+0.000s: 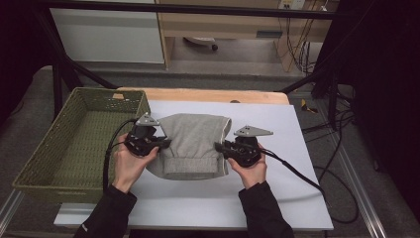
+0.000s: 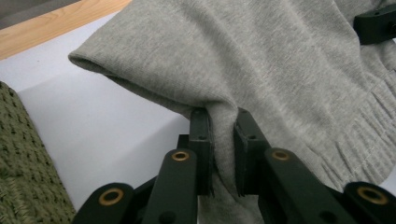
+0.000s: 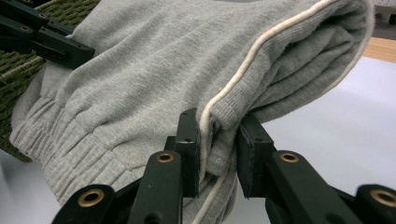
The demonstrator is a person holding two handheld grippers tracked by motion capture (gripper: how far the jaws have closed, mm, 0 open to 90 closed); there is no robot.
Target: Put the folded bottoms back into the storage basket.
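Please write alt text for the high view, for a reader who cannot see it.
A person's two hands each hold a black gripper, the left gripper and right gripper pinching opposite sides of a folded grey sweatshirt on a white table sheet. A green woven basket sits at the left.

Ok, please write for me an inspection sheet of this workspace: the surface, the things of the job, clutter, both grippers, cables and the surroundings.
Surface: white sheet over a wooden table; wood shows along the far edge.
Job's things: folded grey garment with ribbed hem nearest the person, lying on the sheet; green woven basket at the table's left, nothing seen inside.
Clutter: nothing seen.
Grippers: left gripper shut on the garment's left edge; right gripper shut on its right edge, by the white piping.
Cables: one black cable trails from the right gripper off the table's right; another loops from the left gripper.
Surroundings: grey floor, loose cables at right, black frame bars, wooden furniture behind.
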